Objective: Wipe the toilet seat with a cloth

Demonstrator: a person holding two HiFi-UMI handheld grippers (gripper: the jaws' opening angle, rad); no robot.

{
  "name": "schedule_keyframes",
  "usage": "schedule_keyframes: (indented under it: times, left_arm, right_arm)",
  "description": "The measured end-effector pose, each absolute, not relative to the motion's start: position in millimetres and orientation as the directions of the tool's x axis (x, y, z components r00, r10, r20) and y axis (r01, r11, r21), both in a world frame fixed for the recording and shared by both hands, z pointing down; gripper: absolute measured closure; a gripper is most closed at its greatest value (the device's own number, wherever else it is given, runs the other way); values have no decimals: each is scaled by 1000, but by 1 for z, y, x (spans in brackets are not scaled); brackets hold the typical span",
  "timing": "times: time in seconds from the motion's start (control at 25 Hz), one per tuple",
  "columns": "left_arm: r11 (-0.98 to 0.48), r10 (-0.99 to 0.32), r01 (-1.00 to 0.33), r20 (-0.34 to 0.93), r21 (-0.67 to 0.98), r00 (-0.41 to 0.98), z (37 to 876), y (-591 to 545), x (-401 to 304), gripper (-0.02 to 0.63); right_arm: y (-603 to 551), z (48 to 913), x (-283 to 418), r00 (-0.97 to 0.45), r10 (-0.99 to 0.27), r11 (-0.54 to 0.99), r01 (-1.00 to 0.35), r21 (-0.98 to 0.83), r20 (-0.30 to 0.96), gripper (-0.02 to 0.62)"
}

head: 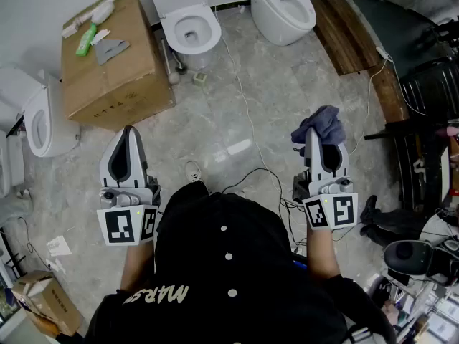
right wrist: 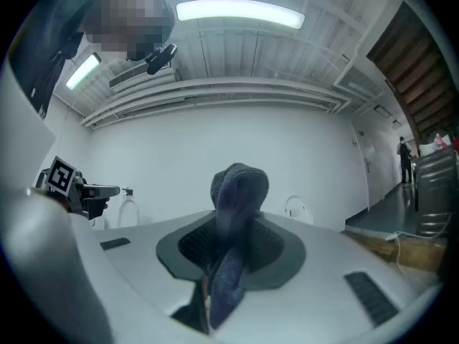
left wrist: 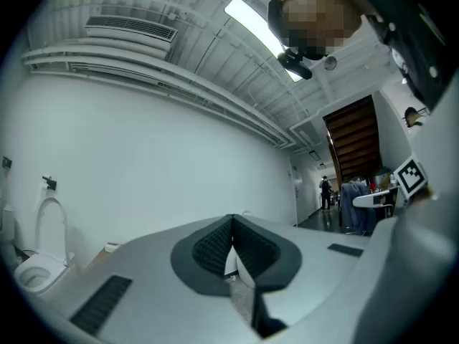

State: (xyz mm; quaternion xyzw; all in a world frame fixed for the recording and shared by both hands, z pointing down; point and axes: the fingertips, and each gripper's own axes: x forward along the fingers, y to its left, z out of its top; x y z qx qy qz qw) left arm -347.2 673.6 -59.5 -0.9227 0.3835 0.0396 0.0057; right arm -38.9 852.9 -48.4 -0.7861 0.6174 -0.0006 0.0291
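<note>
In the head view my right gripper (head: pixel 317 132) is shut on a blue-grey cloth (head: pixel 320 124), which bunches above its tip. The same cloth (right wrist: pixel 237 192) stands pinched between the jaws in the right gripper view. My left gripper (head: pixel 128 132) is shut with nothing in it; its pads (left wrist: pixel 231 246) meet in the left gripper view. Three white toilets stand on the grey floor: one far ahead in the middle (head: pixel 190 31), one at the far right (head: pixel 284 7), and one at the left edge (head: pixel 41 120). Both grippers are held well short of them.
A large cardboard box (head: pixel 111 63) with a green bottle (head: pixel 86 40) on top stands between the left and middle toilets. White and black cables (head: pixel 247 117) run across the floor. Wooden planks (head: pixel 344 31) and dark equipment lie at the right. A small box (head: pixel 44 299) sits near left.
</note>
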Motion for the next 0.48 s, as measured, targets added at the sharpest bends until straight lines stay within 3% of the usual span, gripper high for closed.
schedule_keyframes:
  times: [0.48]
  left_arm:
    - [-694,-719,-720,-64,21,692,-55,673,-348,595]
  right_arm:
    - [852,-43,-36,249,-968,-246,-967,-71,-32,502]
